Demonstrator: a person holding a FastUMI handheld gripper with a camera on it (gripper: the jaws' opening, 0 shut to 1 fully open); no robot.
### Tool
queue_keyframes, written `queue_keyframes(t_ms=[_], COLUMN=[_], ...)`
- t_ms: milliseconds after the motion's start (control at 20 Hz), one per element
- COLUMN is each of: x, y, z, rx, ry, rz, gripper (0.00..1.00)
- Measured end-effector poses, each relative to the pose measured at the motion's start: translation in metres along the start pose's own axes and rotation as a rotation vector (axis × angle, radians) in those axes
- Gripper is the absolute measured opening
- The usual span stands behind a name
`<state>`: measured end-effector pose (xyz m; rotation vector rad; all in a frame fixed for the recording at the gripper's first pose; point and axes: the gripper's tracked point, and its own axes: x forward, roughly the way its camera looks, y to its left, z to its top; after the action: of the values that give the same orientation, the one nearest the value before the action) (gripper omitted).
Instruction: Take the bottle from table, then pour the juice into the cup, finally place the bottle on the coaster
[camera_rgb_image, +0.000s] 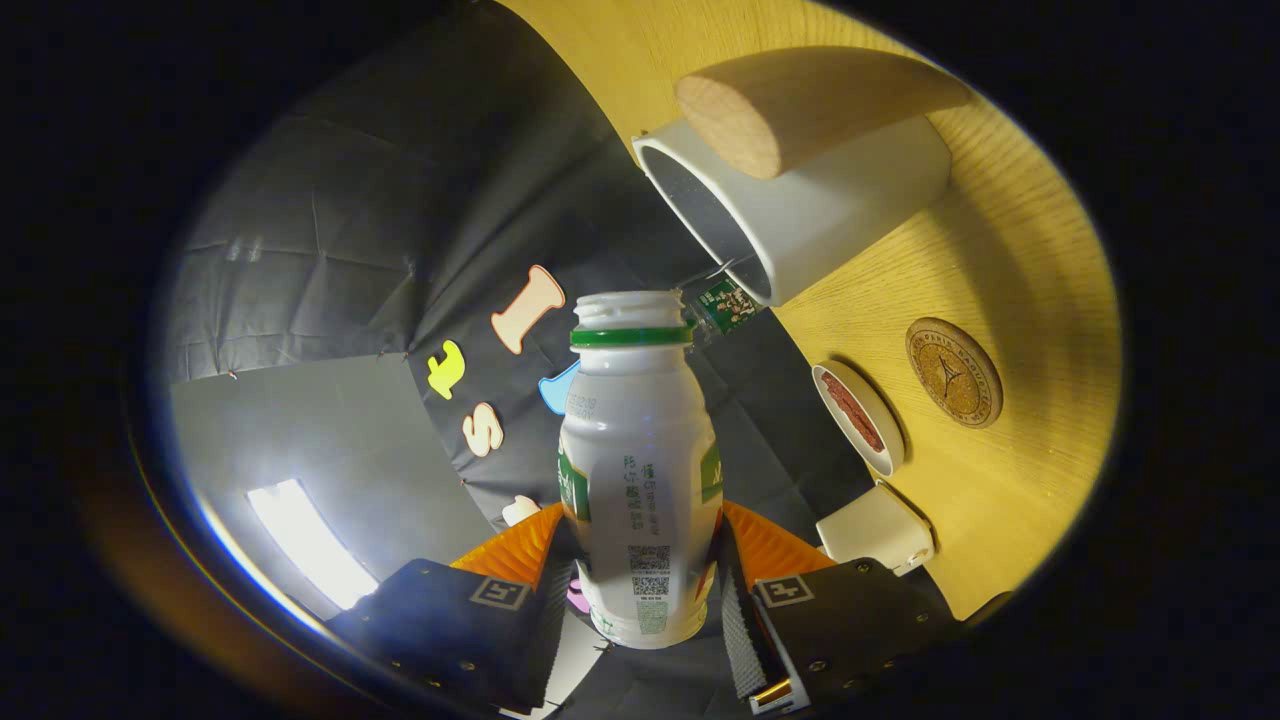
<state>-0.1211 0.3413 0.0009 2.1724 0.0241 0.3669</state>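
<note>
My gripper (640, 580) is shut on a white plastic bottle (640, 470) with a green neck ring and an uncapped mouth; both fingers press on its lower body. The whole view is rolled sideways, so the bottle is tipped over and the wooden table (1010, 260) stands almost upright to the right. Beyond the bottle's mouth, up and to the right, is the white cup (800, 210) with its dark opening facing the bottle. The mouth is short of the cup's rim and I see no liquid stream. A round brown coaster (954, 372) lies on the table beyond the cup.
A wooden cylinder (800, 105) lies against the cup's far side. A small white dish (858, 417) with something reddish in it sits beside the coaster. A white box-like object (878, 528) is close to the right finger. Black booth cloth hangs behind.
</note>
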Motion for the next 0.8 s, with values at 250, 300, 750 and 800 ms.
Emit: queue_keyframes(t_ms=[250,300,750,800], x=[0.005,0.008,0.013,0.013], y=[0.007,0.01,0.018,0.018], z=[0.006,0.008,0.02,0.019], rx=[0.053,0.061,0.123,0.126], ry=[-0.055,-0.067,-0.112,-0.115], rz=[0.01,0.012,0.019,0.02], gripper=[0.67,0.67,0.67,0.67])
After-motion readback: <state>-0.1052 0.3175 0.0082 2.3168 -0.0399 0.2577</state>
